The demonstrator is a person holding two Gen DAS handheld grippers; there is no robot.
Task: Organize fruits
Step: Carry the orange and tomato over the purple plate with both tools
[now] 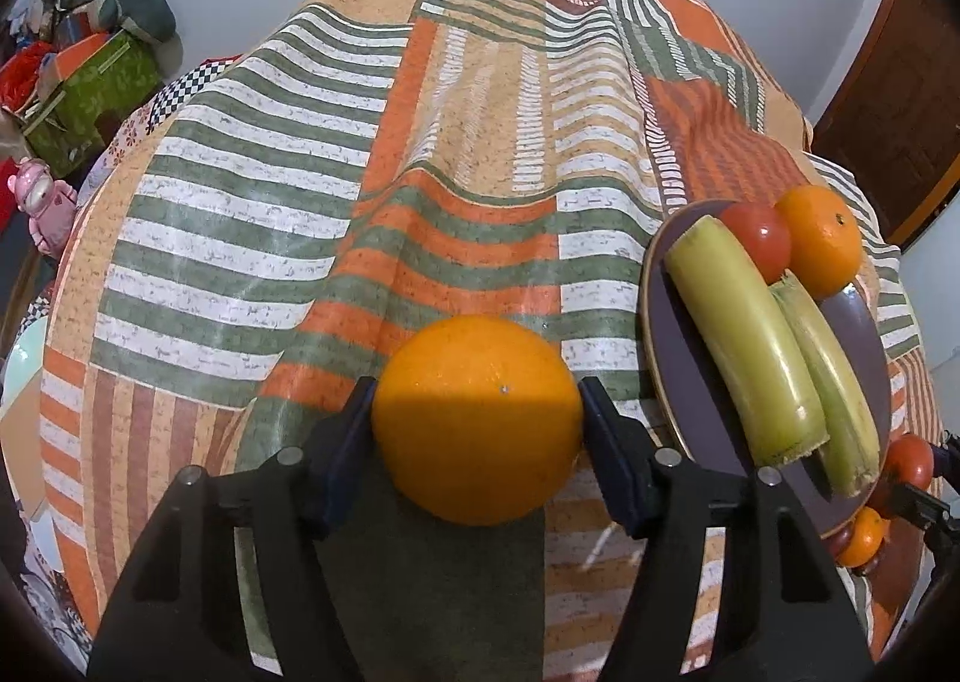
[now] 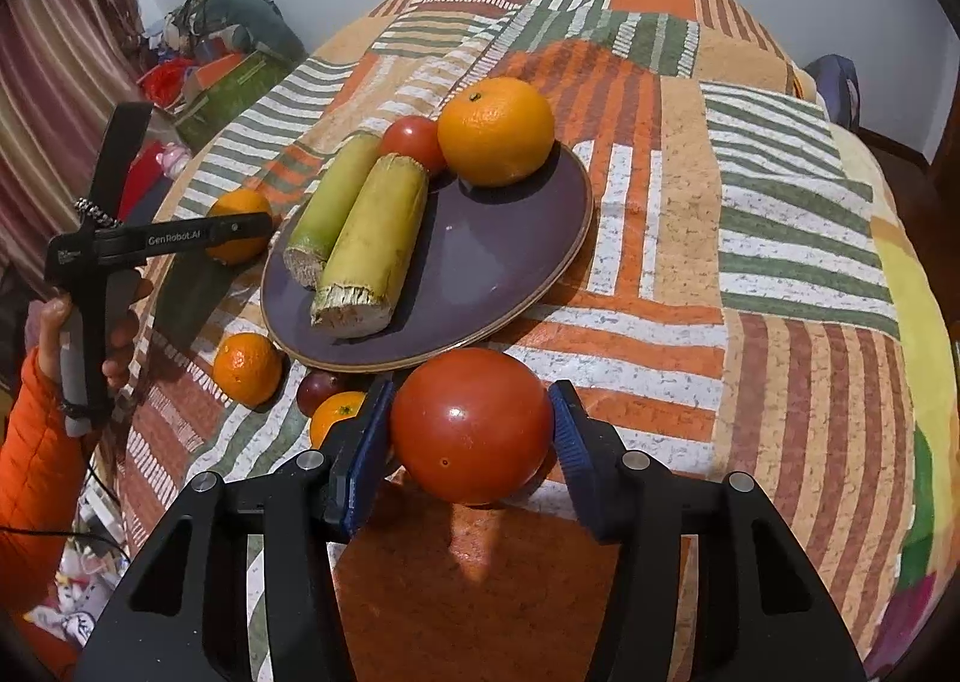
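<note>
Between my right fingers (image 2: 471,430), low centre of the right wrist view, sits the red tomato-like fruit (image 2: 472,433). Both blue pads touch its flanks; I read that as gripped, fingers closed on it at roughly half spread. Round, no long axis to mind.

Just above it in frame lies the near rim of the purple plate (image 2: 480,274), straight ahead along the fingers. That is the relation the coming move turns on: plate forward and slightly left, open dark surface on its near-right half.

Already on the plate: two cane-like green stalks (image 2: 360,238) lying side by side, long axes running from lower left to upper right, cut ends toward me; a second red fruit (image 2: 414,142); a large orange (image 2: 495,130) at the far edge.

Off the plate, lower left on the patterned bed cover (image 2: 780,262): two small oranges (image 2: 247,367), a dark plum-like fruit (image 2: 318,388) beside them.

Left wrist view: left fingers (image 1: 477,421) clamp a large orange (image 1: 477,418), low centre, pads pressed on both sides. Plate rim (image 1: 654,322) sits at right of frame, just beside that fruit.

Judgement: right hand is nearer the free patch; the tomato could go down first. Risk is rolling against the stalks.
</note>
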